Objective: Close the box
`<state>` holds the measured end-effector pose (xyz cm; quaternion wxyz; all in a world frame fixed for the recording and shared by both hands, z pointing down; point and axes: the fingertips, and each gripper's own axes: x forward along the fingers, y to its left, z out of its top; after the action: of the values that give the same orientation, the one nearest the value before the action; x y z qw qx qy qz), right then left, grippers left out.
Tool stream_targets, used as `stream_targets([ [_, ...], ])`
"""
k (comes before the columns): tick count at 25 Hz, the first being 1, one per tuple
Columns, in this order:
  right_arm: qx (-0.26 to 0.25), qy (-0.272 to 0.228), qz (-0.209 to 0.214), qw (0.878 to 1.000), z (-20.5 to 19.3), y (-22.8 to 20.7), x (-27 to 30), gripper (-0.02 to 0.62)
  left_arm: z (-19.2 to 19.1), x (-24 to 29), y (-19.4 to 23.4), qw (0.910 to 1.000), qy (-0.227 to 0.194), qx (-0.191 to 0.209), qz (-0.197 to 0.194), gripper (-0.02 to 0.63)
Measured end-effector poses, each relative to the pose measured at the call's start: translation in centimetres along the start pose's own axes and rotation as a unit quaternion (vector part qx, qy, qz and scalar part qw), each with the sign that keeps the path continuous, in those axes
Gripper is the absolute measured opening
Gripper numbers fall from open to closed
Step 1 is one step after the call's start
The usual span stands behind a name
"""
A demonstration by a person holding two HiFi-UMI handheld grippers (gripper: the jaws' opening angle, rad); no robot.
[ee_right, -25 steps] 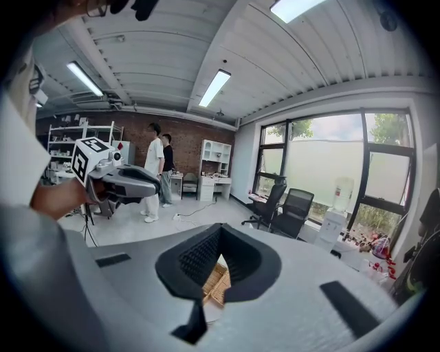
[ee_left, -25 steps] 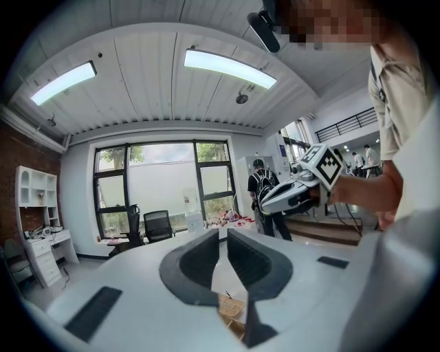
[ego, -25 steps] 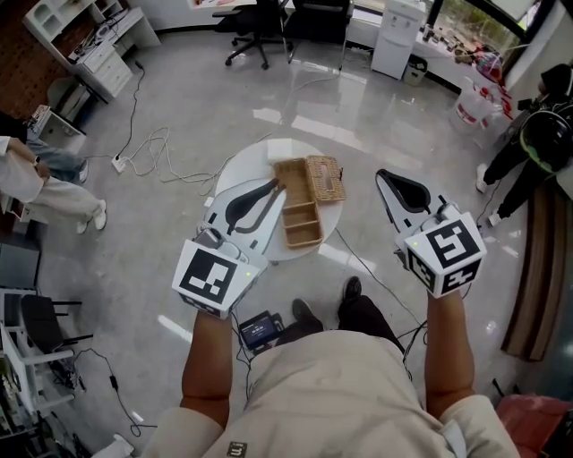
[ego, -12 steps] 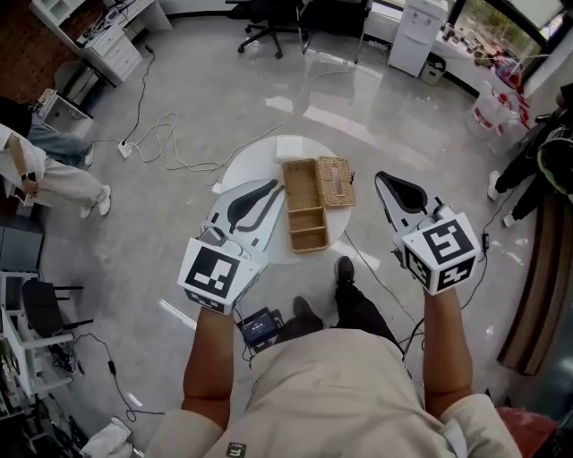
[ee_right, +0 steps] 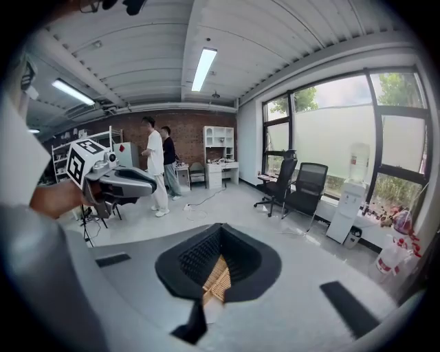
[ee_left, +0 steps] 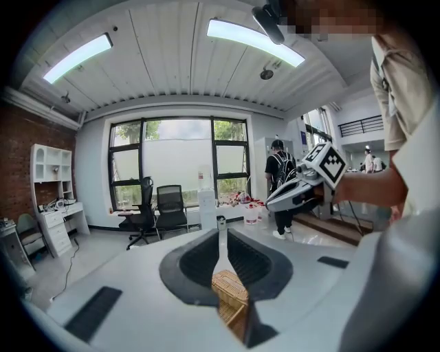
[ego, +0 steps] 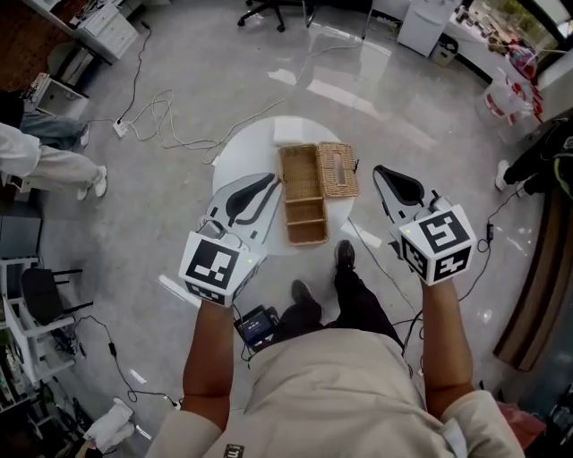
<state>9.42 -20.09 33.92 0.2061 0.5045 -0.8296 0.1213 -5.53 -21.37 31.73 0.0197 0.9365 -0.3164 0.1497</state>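
A wicker box [ego: 304, 192] lies open on the round white table [ego: 246, 156]. Its lid [ego: 337, 170] is folded out flat to the right. My left gripper [ego: 276, 182] hovers just left of the box with its jaws shut and nothing in them. My right gripper [ego: 380, 172] hangs right of the table, off its edge, near the lid, also shut and empty. In the left gripper view the box [ee_left: 228, 289] shows through the slit between the jaws. In the right gripper view a sliver of the box [ee_right: 218, 275] shows the same way.
A white sheet [ego: 291, 130] lies at the table's far edge. Cables [ego: 161, 125] trail over the floor on the left, and a small device [ego: 260, 326] sits by my feet. A person [ego: 45, 165] stands far left, and an office chair [ego: 273, 9] stands beyond the table.
The head view has drifted, so the table sits a little higher in the picture. Both grippers keep their places beside the box with jaws unchanged. The box stays open.
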Motion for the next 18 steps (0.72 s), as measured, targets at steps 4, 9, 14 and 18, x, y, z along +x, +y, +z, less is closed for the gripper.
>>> stream_targets([
  [4, 0.013, 0.016, 0.006, 1.000, -1.6, -0.6, 2.4, -0.006, -2.1, 1.3, 1.3, 0.9999, 0.012, -0.007, 0.002, 0.038],
  [9, 0.027, 0.037, 0.009, 0.999, -4.6, -2.2, 5.1, -0.006, -4.9, 3.8, 2.2, 0.9990, 0.038, -0.025, 0.004, 0.038],
  [14, 0.052, 0.051, 0.013, 0.997, -7.3, -3.4, 8.0, -0.006, -8.0, 5.6, 3.4, 0.9972, 0.065, -0.037, 0.005, 0.038],
  [18, 0.074, 0.061, 0.019, 0.995, -9.2, -4.1, 9.9, -0.006, -10.4, 7.1, 3.9, 0.9959, 0.077, -0.048, -0.001, 0.040],
])
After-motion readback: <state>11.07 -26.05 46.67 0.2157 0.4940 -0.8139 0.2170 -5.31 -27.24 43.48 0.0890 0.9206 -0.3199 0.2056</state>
